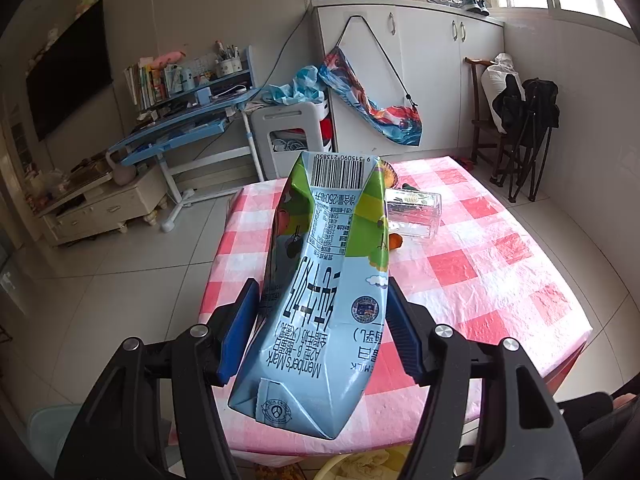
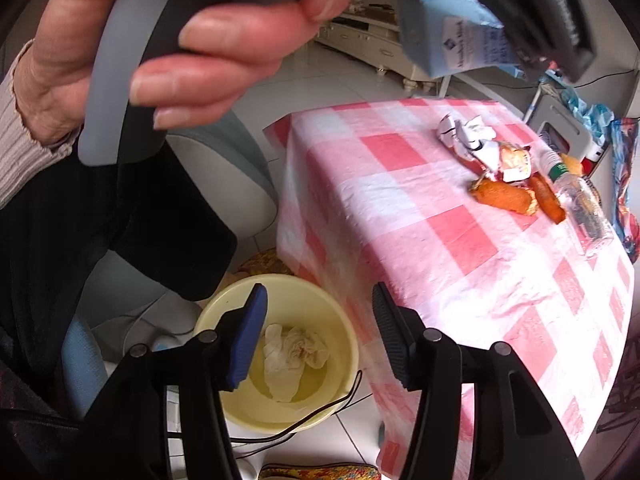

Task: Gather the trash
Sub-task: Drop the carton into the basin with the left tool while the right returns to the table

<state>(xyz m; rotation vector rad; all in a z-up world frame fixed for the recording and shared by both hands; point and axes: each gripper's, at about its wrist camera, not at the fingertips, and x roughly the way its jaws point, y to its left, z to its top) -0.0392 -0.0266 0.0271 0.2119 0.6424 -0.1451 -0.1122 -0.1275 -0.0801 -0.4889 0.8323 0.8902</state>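
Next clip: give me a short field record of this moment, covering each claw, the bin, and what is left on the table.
left claw: shut on crumpled light-blue milk carton
right claw: open, empty, above pale yellow plastic bin
bin contents: crumpled white tissue
table: pink-and-white checked tablecloth
left on table: orange peels, clear plastic bottle lying down, crumpled white wrappers

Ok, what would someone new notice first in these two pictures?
First, the crumpled blue milk carton clamped between the left gripper fingers, held above the pink checked tablecloth. Next, the yellow bucket on the floor under the open right gripper, with a wadded tissue inside.
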